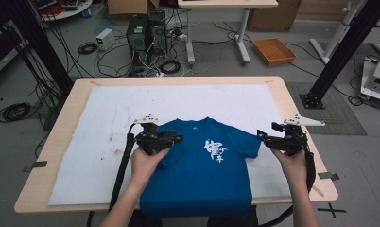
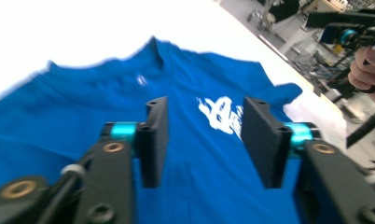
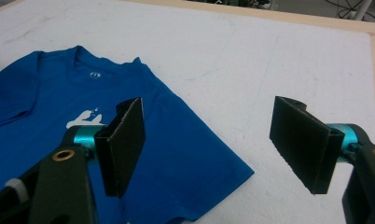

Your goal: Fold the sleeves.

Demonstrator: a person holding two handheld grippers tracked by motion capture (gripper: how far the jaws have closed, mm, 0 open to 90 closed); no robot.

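**Both grippers open over the blue T-shirt**

I see the blue T-shirt (image 1: 204, 165) lying face up on the white mat (image 1: 103, 118) that covers the table (image 1: 65, 109), toward the near edge and about midway along it, its hem hanging over that edge. Its left sleeve is folded in over the body; the right sleeve lies spread toward the table's right edge. My left gripper (image 1: 171, 138) sits over the folded sleeve, jaws spread apart with nothing between them; in the left gripper view (image 2: 204, 140) they frame the white print (image 2: 218, 114) on the chest. My right gripper (image 1: 263, 137) hovers at the tip of the right sleeve, jaws wide open, one over blue cloth, one over bare mat.
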